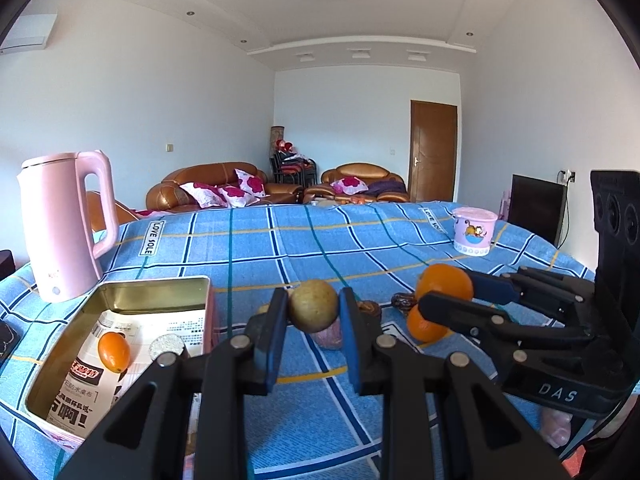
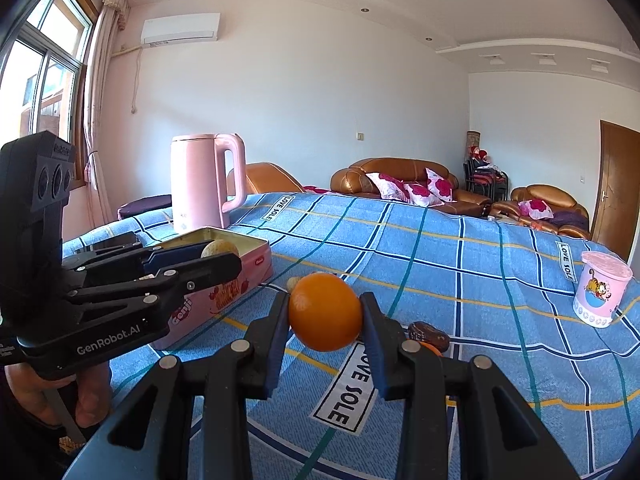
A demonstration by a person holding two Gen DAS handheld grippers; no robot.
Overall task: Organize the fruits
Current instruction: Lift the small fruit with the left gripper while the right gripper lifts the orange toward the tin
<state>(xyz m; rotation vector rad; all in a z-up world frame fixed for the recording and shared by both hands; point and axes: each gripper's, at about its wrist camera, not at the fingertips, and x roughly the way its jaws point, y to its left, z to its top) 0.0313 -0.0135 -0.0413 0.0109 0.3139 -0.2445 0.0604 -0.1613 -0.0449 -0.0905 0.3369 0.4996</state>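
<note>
My left gripper [image 1: 314, 312] is shut on a round brown-green fruit [image 1: 313, 305], held above the blue checked tablecloth [image 1: 280, 248]. The same gripper [image 2: 224, 258] and that brown-green fruit [image 2: 219, 249] show at the left of the right wrist view, near the tin. My right gripper [image 2: 325, 312] is shut on an orange [image 2: 325, 311], also lifted; from the left wrist view the right gripper [image 1: 444, 292] holds that orange [image 1: 445, 286]. A second orange [image 1: 424, 326] lies on the cloth below it. An open pink tin [image 1: 120, 292] at the left holds a small oval orange fruit [image 1: 114, 351] on printed paper.
A pink kettle [image 1: 60, 224] stands behind the tin. A pink lidded cup [image 1: 474, 230] sits at the far right of the cloth. A dark brown date [image 2: 428, 334], a purplish fruit [image 1: 328, 336] and other small pieces lie near the grippers. Sofas stand beyond the table.
</note>
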